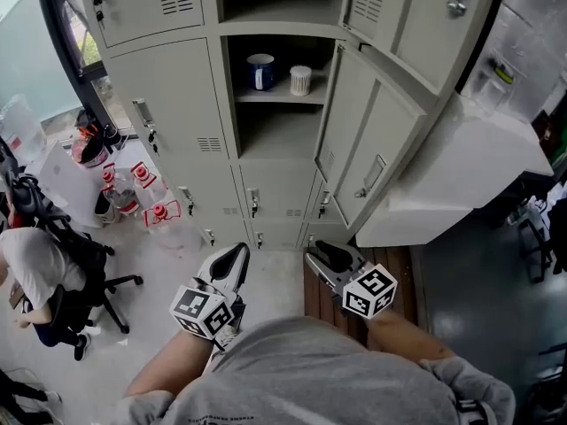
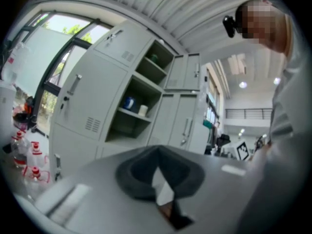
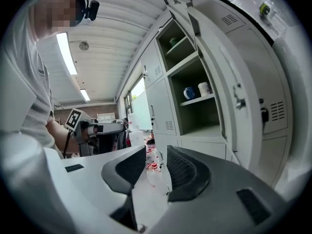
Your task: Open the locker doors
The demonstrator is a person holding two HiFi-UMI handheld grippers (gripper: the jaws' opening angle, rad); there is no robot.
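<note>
Several locker doors [image 1: 381, 149] already hang open on the right, baring the middle compartments, where a blue mug [image 1: 260, 71] sits on a shelf. The left column doors [image 1: 168, 104] and the small low doors [image 1: 275, 189] look shut, so I judge the job partly done. The left tongs [image 1: 237, 253] are together and empty. The right tongs [image 1: 321, 257] stand apart with nothing between them, and both are held low, well short of the lockers

Pale grey metal locker doors: the middle column's open doors [image 1: 365, 129] swing out toward three o'clock; the left-column doors [image 1: 173, 104] at nine o'clock and the bottom doors [image 1: 275, 191] at six o'clock are shut.
</note>
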